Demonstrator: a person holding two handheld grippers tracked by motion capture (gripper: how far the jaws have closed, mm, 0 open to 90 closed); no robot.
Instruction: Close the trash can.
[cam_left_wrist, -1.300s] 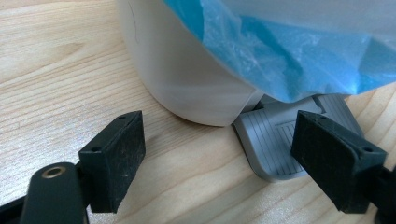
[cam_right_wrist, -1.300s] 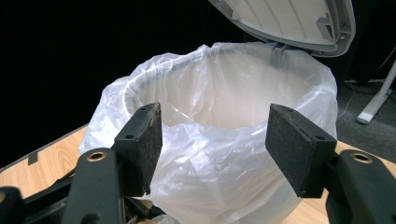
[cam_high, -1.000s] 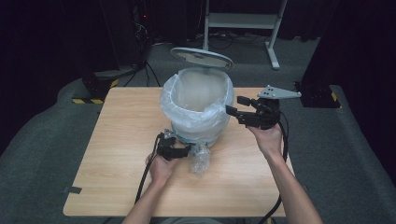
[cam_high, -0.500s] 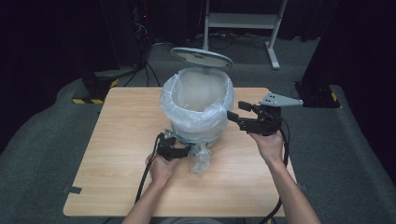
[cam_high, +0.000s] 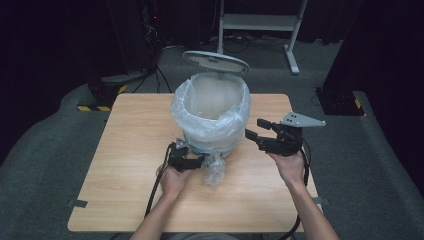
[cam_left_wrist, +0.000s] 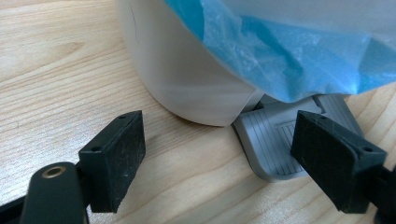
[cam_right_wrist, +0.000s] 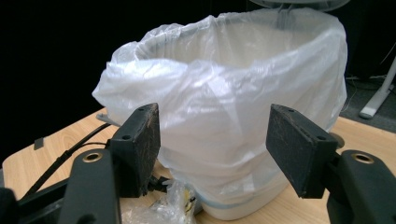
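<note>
Bin liner (cam_high: 212, 112) is thin, floppy and slippery; it's draped over the bin (cam_high: 212, 142) just ahead of your open right fingers (cam_high: 260, 132). Pinch the bunched rim. Left fingers (cam_left_wrist: 116, 158) sit open around the pedal (cam_left_wrist: 280, 144).

Beyond my work area: wooden table (cam_high: 125, 165) with grey tape tabs at its near corners. Grey floor mat (cam_high: 45, 165) underneath. White metal stand (cam_high: 260, 22) at the back, a black-and-yellow striped block (cam_high: 97, 106) off the far left corner.
</note>
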